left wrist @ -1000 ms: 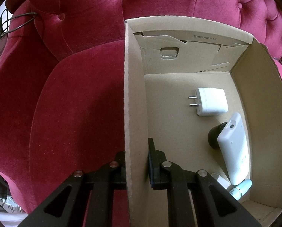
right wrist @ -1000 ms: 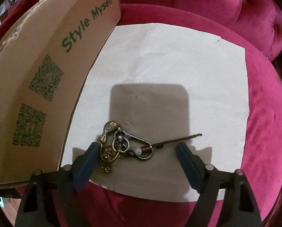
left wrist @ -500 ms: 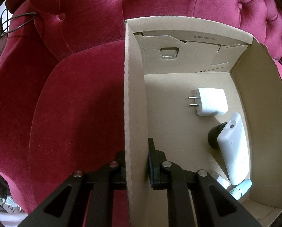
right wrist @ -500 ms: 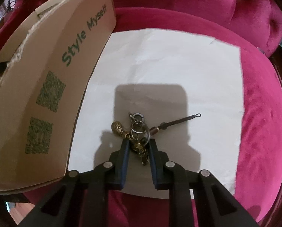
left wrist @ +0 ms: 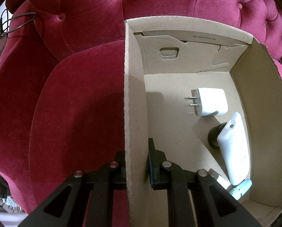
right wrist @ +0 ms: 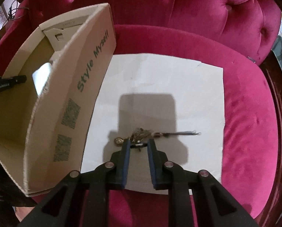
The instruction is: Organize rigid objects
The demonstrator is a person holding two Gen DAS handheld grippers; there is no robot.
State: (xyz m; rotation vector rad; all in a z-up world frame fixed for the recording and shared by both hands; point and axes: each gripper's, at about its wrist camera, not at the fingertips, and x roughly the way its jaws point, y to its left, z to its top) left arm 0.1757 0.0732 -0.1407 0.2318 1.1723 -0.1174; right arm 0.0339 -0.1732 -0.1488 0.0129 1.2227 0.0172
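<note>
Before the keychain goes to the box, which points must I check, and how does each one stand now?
1. Right tongs closed on keychain: ok.
2. Grip firm enough: cannot tell, picture is blurred.
3. Left tongs clamp the box wall: ok.
4. Box top open: ok.
5. Free floor beside the charger and the white device: ok.
6. Keychain's loose tail will not catch on the paper: cannot tell.

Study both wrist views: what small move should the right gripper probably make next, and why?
Probably carry the keychain left and over the cardboard box wall. The right gripper is shut on it above the white paper, the box's open top lies beside it, and the left gripper clamps the box's near wall, steadying it. A charger already lies inside.
</note>
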